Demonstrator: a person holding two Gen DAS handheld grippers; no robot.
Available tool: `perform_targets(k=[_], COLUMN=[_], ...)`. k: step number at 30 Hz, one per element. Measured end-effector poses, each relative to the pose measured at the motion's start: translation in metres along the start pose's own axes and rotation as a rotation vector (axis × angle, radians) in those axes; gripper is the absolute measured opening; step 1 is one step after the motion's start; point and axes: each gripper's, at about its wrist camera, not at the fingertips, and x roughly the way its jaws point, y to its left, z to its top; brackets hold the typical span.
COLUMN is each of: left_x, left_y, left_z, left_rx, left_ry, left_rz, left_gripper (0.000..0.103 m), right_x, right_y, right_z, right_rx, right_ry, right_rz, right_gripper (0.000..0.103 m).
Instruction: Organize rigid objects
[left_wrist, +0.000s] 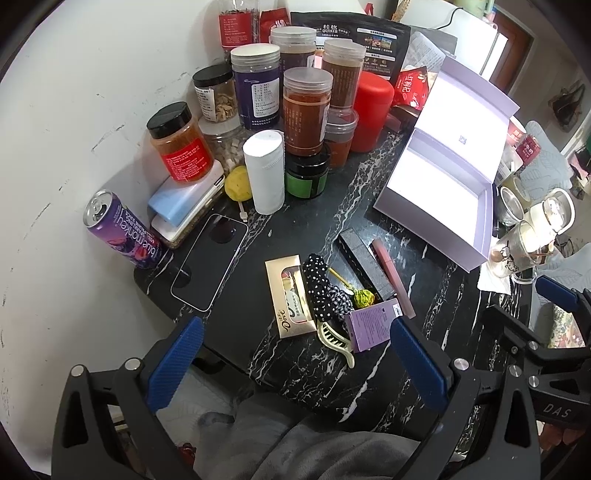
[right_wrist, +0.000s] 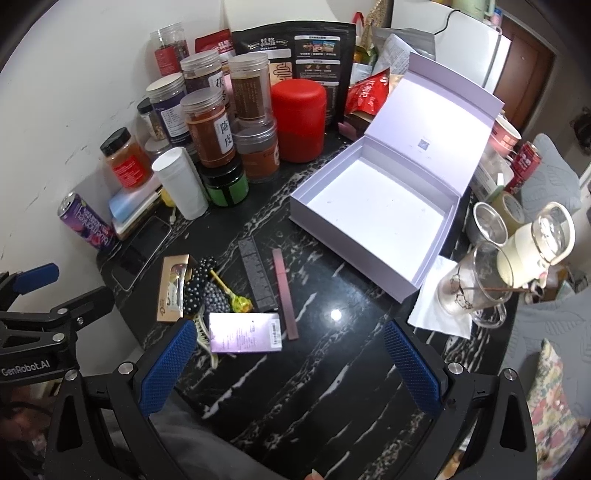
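An open, empty lilac box (right_wrist: 373, 206) stands on the black marble table; it also shows in the left wrist view (left_wrist: 439, 184). In front of it lies a small pile: a gold Dove box (left_wrist: 290, 295), a polka-dot hair tie (left_wrist: 325, 291), a green lollipop (left_wrist: 364, 297), a cream hair claw (left_wrist: 332, 339), a purple carton (right_wrist: 245, 333), a black ruler-like bar (right_wrist: 256, 275) and a pink stick (right_wrist: 285, 295). My left gripper (left_wrist: 295, 365) is open and empty, just short of the pile. My right gripper (right_wrist: 291, 365) is open and empty, to the pile's right.
Spice jars (left_wrist: 306, 110), a red canister (right_wrist: 299, 122), a white tube (left_wrist: 264, 171) and a purple can (left_wrist: 122, 230) crowd the back left by the wall. A phone (left_wrist: 210, 262) lies flat near the can. Glass cups (right_wrist: 476, 284) stand at the right edge.
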Motion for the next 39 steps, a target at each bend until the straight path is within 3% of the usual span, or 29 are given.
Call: perform_targets(k=[39], left_x=[-0.009], left_y=[0.001], left_z=[-0.012], left_rx=[-0.021], left_ry=[0.0], left_rz=[0.01], left_gripper=[0.103], right_x=[-0.009], right_y=[0.001], right_z=[-0.007], right_rx=[-0.034], right_ry=[-0.006], right_rz=[0.004], right_gripper=[0.1])
